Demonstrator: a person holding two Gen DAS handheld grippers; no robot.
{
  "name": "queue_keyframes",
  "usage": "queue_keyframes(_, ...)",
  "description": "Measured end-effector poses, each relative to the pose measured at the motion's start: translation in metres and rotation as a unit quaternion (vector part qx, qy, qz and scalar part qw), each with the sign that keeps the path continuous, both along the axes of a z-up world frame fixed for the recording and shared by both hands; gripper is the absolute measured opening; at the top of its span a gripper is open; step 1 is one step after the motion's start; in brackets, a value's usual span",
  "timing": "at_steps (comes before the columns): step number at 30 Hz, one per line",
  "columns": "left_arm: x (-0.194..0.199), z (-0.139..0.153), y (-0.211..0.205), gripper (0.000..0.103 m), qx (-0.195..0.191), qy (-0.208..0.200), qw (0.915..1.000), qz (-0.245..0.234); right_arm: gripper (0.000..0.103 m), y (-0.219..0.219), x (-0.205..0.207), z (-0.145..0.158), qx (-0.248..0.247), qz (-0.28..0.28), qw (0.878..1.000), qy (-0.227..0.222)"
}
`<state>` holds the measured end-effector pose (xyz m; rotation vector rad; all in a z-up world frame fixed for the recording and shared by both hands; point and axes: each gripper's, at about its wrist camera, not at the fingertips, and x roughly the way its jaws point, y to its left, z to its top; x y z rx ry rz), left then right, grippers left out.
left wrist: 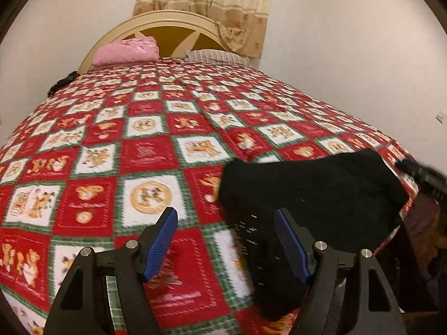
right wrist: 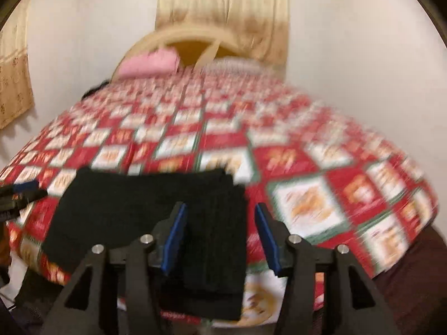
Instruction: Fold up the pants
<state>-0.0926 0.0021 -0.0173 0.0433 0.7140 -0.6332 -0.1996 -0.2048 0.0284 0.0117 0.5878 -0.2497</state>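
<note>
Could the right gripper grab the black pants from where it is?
Probably yes. The right gripper is open with the folded pants lying right under and ahead of its jaws on the bedspread, and nothing lies between.

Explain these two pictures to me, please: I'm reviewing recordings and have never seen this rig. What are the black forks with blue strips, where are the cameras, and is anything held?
No robot here: a person carries a hand-held claw in each hand, each with a fisheye camera looking forward along its two fingers. One picture is from the left claw, the other from the right claw; the blue strips are their gripping pads. Both look across a bed with a red, white and green patterned quilt. Black pants, folded into a compact shape, lie near its front edge. A pink pillow sits by the headboard. Both claws stand open, pads pressing on nothing. The right-hand picture is blurred.
</note>
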Motion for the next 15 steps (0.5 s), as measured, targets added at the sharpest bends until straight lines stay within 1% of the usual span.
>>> queue_keyframes(1,-0.003,-0.003,-0.005,0.073,0.004,0.002,1.0000,-0.006,0.055,0.005,-0.003,0.006,-0.008,0.003,1.000,-0.018)
queue_keyframes(2,-0.006,-0.007,-0.010,0.073,0.014,0.002,0.9999,-0.008,0.054,0.012,-0.003,0.010,0.001,0.023,0.999,-0.029)
queue_keyframes(3,-0.009,-0.013,-0.017,0.073,0.031,0.001,0.9995,-0.007,0.053,0.016,-0.002,0.009,0.017,0.050,0.998,-0.030)
queue_keyframes(5,-0.016,-0.024,-0.025,0.073,0.052,0.008,0.9985,-0.010,0.049,0.030,0.009,-0.003,0.041,0.099,0.994,-0.009)
queue_keyframes(6,-0.018,-0.029,-0.028,0.073,0.061,0.012,0.9980,-0.012,0.049,0.034,0.012,-0.011,0.041,0.110,0.993,-0.001)
queue_keyframes(7,-0.022,-0.034,-0.030,0.074,0.070,0.009,0.9974,-0.011,0.049,0.038,0.014,-0.020,0.043,0.119,0.992,0.008)
queue_keyframes(8,-0.028,-0.038,-0.027,0.074,0.069,-0.006,0.9976,-0.006,0.049,0.039,0.017,-0.033,0.050,0.127,0.990,0.024)
queue_keyframes(9,-0.031,-0.038,-0.024,0.074,0.063,-0.009,0.9979,-0.004,0.050,0.038,0.020,-0.043,0.046,0.121,0.991,0.040)
queue_keyframes(10,-0.032,-0.039,-0.022,0.074,0.061,-0.004,0.9981,-0.006,0.048,0.035,0.022,-0.053,0.036,0.113,0.991,0.056)
queue_keyframes(11,-0.033,-0.040,-0.020,0.074,0.060,0.001,0.9982,-0.006,0.048,0.034,0.021,-0.059,0.027,0.119,0.991,0.055)
queue_keyframes(12,-0.035,-0.039,-0.018,0.074,0.061,0.004,0.9981,-0.006,0.048,0.036,0.020,-0.057,0.020,0.123,0.991,0.051)
queue_keyframes(14,-0.037,-0.037,-0.013,0.074,0.064,0.009,0.9978,-0.013,0.048,0.040,0.021,-0.051,0.009,0.124,0.990,0.060)
queue_keyframes(15,-0.038,-0.034,-0.010,0.074,0.064,0.011,0.9977,-0.016,0.048,0.040,0.020,-0.047,0.013,0.124,0.991,0.057)
